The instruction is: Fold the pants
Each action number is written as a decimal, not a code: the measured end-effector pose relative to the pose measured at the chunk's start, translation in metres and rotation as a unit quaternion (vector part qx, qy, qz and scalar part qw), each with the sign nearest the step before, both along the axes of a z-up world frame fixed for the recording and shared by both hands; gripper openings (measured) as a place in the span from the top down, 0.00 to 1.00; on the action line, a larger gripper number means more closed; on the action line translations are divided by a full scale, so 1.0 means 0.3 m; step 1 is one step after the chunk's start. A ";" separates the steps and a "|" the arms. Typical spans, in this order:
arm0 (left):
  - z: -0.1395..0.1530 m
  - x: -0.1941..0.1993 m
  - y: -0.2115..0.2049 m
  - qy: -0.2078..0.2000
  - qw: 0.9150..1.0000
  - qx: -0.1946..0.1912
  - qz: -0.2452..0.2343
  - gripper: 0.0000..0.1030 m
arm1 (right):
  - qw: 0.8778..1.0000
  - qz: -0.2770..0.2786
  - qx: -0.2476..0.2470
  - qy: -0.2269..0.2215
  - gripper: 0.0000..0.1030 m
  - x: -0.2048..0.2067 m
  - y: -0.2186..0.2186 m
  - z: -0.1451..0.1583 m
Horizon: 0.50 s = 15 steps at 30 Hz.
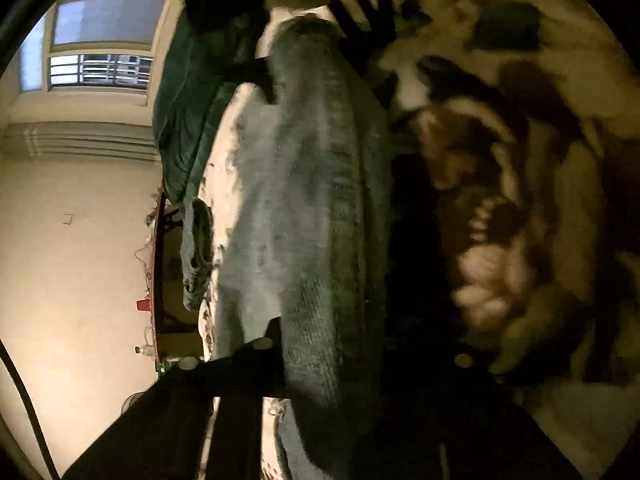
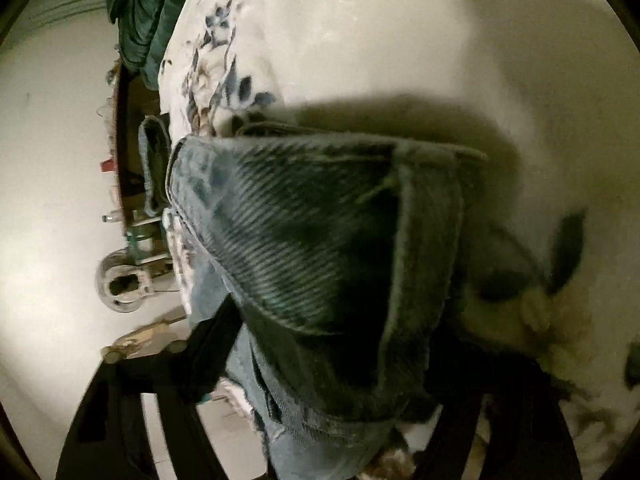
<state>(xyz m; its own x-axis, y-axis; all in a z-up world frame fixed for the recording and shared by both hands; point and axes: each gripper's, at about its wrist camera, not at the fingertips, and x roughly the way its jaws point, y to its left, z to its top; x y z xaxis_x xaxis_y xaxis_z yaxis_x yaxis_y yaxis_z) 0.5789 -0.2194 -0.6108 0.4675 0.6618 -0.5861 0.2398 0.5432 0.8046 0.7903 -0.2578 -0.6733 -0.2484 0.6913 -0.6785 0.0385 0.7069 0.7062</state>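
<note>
Left wrist fisheye view is rolled on its side: the wall and window (image 1: 100, 36) fill the left of the frame and the flowered bed sheet (image 1: 520, 208) the right, so the left gripper (image 1: 340, 364) is held turned sideways, pointing along the bed. Blue denim pants (image 1: 304, 208) run lengthwise up the middle of the frame from between its dark fingers (image 1: 240, 364). The cloth passes straight through the jaws, which are closed on a thick fold of it. Beyond the pants, at their far end, a dark green blanket (image 1: 188, 120) is heaped on the bed. Left of the pants, a wooden side table (image 1: 160, 264) stands against the wall with a red cup (image 1: 143, 304) on it.

Right wrist view is rolled the same way, the right gripper (image 2: 320, 364) likewise turned on its side and close over the sheet (image 2: 400, 32). A bunched fold of the pants (image 2: 320, 232), seams and hem showing, fills the centre and rises out of the jaws; one finger (image 2: 212, 344) presses its left edge, and the jaws are clamped on the denim. The fold hangs just above the sheet, casting a shadow on it. The green blanket (image 2: 148, 8) lies beyond the pants, at the top left. A round fan (image 2: 120, 280) sits on the floor left of the pants.
</note>
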 end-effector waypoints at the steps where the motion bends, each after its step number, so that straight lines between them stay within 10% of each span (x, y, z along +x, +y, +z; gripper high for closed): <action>1: 0.022 0.003 0.005 -0.007 1.000 -0.001 -0.004 0.87 | 1.000 -0.003 0.003 -0.005 0.51 -0.007 -0.011 0.018; 5: 0.140 -0.002 0.029 -0.033 0.999 0.010 -0.032 0.88 | 0.999 -0.019 0.019 -0.023 0.74 -0.020 -0.044 0.121; 15: 0.498 -0.018 0.258 -0.040 0.988 0.074 -0.127 0.88 | 0.992 -0.109 0.047 -0.031 0.78 -0.106 -0.035 0.498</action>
<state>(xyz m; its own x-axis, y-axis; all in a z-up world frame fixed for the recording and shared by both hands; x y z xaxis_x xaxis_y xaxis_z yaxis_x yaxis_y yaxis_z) 0.5734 -0.1420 -0.4615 0.6710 0.5924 -0.4459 0.2850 0.3492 0.8927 0.7585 -0.2684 -0.5239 -0.0463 0.7845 -0.6184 0.1381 0.6182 0.7738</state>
